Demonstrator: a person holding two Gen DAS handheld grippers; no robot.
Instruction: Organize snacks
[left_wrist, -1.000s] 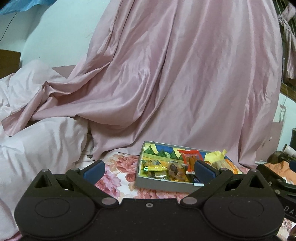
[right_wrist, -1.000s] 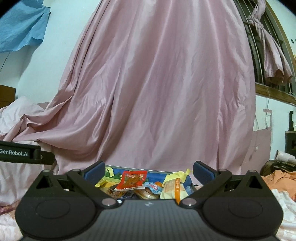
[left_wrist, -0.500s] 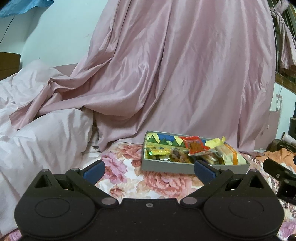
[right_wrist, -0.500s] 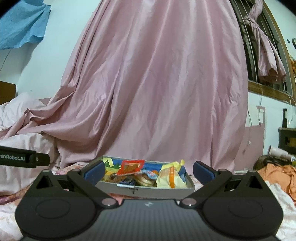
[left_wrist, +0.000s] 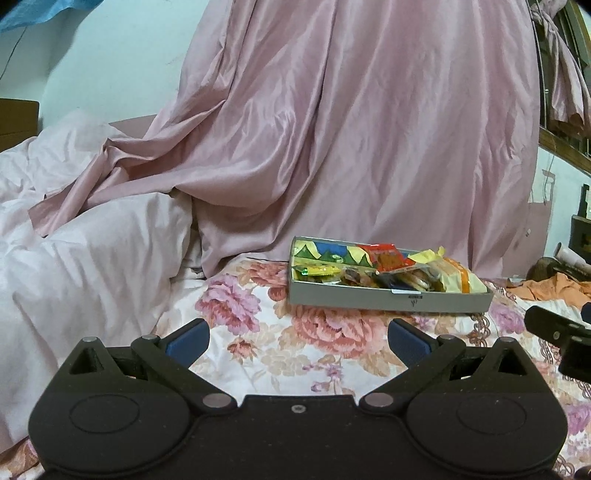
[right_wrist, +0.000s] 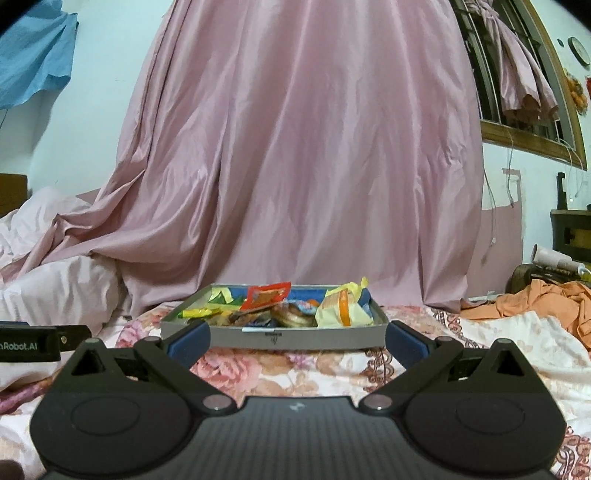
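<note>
Blue-padded fingers (left_wrist: 187, 340) of the left gripper (left_wrist: 298, 338) are spread wide, nothing held; the right gripper (right_wrist: 297, 338) is likewise wide and empty. A shallow grey cardboard tray (right_wrist: 295, 336) of mixed snack packets (right_wrist: 267, 295) is seen on the floral bedsheet (left_wrist: 258, 350), ahead of both, before a pink satin curtain (right_wrist: 303, 147).

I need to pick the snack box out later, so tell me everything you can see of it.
The snack box is a shallow, open, grey rectangular tray that looks like cardboard, with a colourful printed inner wall. It lies flat on the floral bedsheet, before the pink curtain. Wrapped snacks fill it: a red packet, a pale yellow packet. Neither gripper touches it.
</note>
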